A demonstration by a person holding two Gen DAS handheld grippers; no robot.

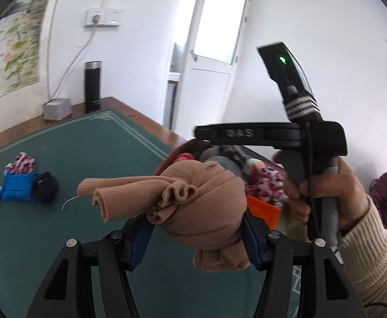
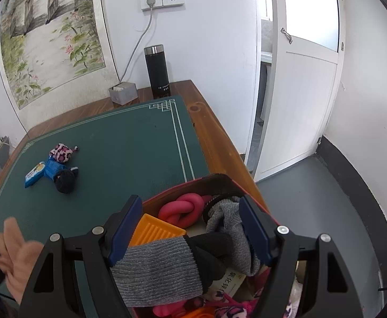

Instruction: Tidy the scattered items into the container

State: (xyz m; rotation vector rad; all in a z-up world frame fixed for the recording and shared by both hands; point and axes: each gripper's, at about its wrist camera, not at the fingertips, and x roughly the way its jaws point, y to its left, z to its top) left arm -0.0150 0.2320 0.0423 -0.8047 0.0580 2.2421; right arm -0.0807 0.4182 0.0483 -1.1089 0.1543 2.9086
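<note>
My left gripper (image 1: pixel 196 235) is shut on a rolled tan sock (image 1: pixel 204 198) and holds it above the green mat, just left of the red box (image 1: pixel 164 163). My right gripper (image 2: pixel 190 228) is open over the red box (image 2: pixel 214 179), with a grey and black sock (image 2: pixel 172 262) between its fingers, lying on the pile. The box holds a pink knotted piece (image 2: pixel 184 209), an orange tray (image 2: pixel 153 230) and patterned socks. On the mat lie a black sock ball (image 2: pixel 64 180), a blue packet (image 2: pixel 34 176), a blue piece (image 2: pixel 52 169) and a pink patterned sock (image 2: pixel 62 152).
A black flask (image 2: pixel 158 71) and a grey box (image 2: pixel 123 92) stand at the table's far edge by the wall. The green mat (image 2: pixel 119 145) covers most of the wooden table. A white door stands to the right. The right gripper's body (image 1: pixel 299 135) shows in the left wrist view.
</note>
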